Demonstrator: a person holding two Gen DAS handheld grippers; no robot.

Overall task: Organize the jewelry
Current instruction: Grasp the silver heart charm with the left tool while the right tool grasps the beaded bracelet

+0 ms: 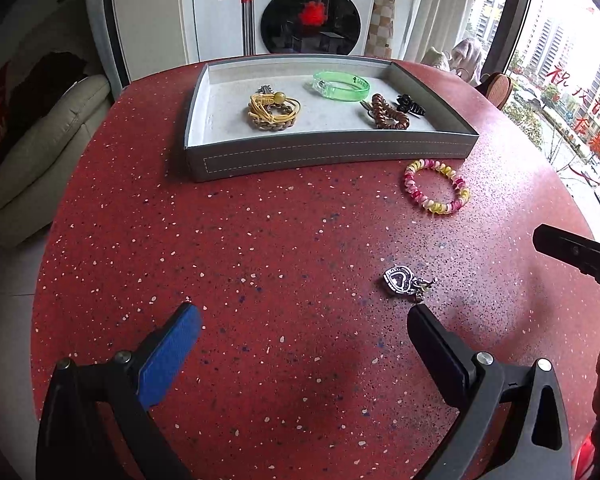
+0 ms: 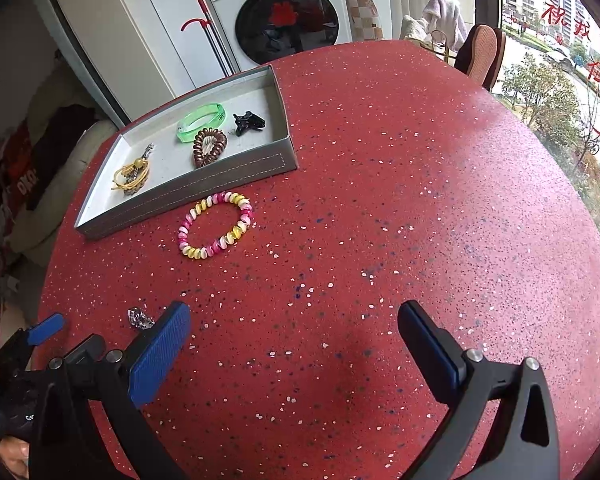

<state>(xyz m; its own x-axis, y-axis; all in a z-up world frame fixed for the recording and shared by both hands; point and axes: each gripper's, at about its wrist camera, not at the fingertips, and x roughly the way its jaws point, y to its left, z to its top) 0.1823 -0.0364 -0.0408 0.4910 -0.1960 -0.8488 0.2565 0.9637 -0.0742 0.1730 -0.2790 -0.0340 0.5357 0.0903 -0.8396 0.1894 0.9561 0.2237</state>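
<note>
Just outside the grey tray, a light, springy pink-and-yellow coil bracelet is best pinched across its rim; both the left gripper and right gripper are held wide, empty.

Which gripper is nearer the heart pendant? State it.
Left. The left gripper has the heart pendant just ahead of its right finger; the right gripper sits off to the pendant's right.

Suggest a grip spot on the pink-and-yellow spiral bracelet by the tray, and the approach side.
Pink-and-yellow bracelet lies flat on the red table, an open ring. Probably best from above, one finger inside the loop, one outside, pinching the arc farthest from the tray, whose wall crowds the opposite arc.
</note>
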